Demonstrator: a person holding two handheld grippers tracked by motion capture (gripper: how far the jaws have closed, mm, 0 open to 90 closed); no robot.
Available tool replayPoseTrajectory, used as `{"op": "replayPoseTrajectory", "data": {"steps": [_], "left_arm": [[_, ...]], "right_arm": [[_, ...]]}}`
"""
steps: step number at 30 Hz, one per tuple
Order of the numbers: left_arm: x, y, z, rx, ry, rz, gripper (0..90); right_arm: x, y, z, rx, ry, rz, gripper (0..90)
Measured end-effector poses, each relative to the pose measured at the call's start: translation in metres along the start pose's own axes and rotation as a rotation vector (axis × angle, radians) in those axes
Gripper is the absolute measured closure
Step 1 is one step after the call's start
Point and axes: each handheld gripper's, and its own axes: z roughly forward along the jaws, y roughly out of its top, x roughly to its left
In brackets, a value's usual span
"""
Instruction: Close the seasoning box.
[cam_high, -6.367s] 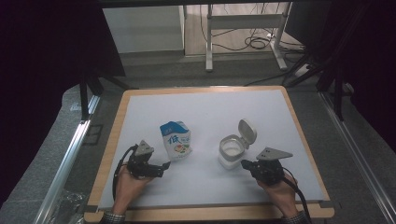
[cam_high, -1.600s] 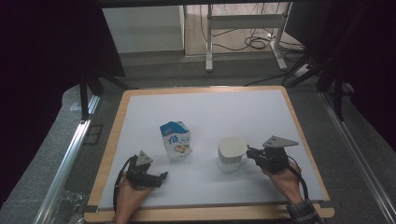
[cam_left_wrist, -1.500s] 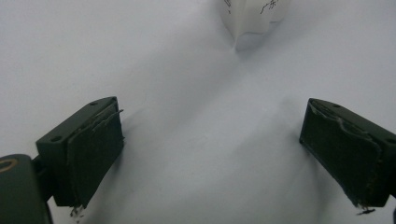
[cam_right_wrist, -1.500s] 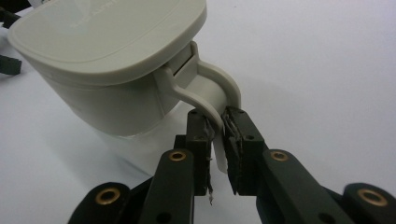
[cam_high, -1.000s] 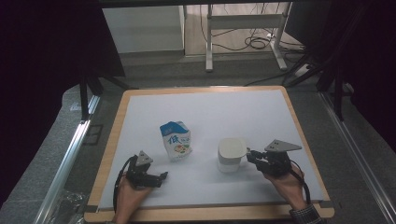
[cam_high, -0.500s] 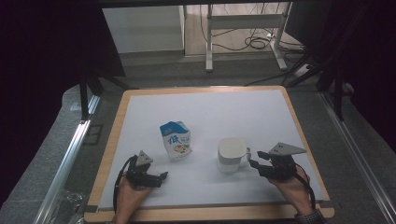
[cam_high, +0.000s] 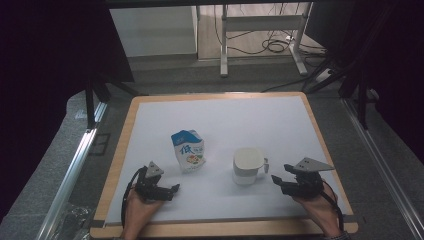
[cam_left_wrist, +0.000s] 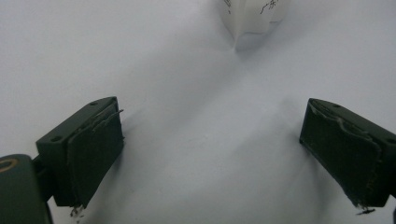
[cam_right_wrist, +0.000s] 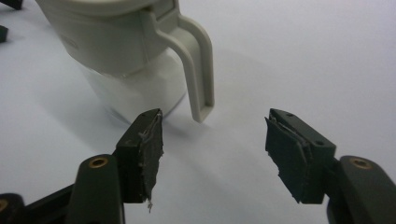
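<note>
A white lidded jug (cam_high: 248, 165) stands on the white board, lid down, its handle (cam_high: 266, 165) pointing right. In the right gripper view the jug (cam_right_wrist: 116, 56) and its handle (cam_right_wrist: 198, 70) are just ahead. My right gripper (cam_high: 276, 181) (cam_right_wrist: 215, 140) sits a little right of the handle; its jaws have just been opening and hold nothing. A blue and white milk carton (cam_high: 188, 151) stands upright left of the jug. My left gripper (cam_high: 172, 189) (cam_left_wrist: 210, 149) rests near the front left, open and bare, with the carton's base (cam_left_wrist: 252, 16) farther ahead.
The white board has a wooden rim (cam_high: 116, 165). Grey floor, a metal rail (cam_high: 70, 170) on the left and table legs with cables (cam_high: 270, 45) lie beyond the far edge. Bare white surface stretches behind the carton and jug.
The jug's lid, up in the oldest frame, is down. The right gripper has drawn back from the jug's handle toward the near edge with its jaws spreading. The left gripper has stayed put.
</note>
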Motion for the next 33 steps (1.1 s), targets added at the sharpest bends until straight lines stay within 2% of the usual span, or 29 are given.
{"op": "replayPoseTrajectory", "data": {"steps": [6,12,28,33], "left_arm": [[0.000,0.000,0.000,0.000,0.000,0.000,5.9],[0.000,0.000,0.000,0.000,0.000,0.001,5.9],[0.000,0.000,0.000,0.000,0.001,0.000,5.9],[0.000,0.000,0.000,0.000,0.001,0.000,5.9]], "right_arm": [[-0.003,-0.011,0.004,0.015,-0.031,0.016,35.2],[-0.005,-0.023,0.009,0.025,-0.043,0.039,35.0],[-0.002,-0.043,0.024,0.050,-0.072,0.043,34.6],[0.000,-0.047,0.026,0.036,-0.085,0.035,33.8]]}}
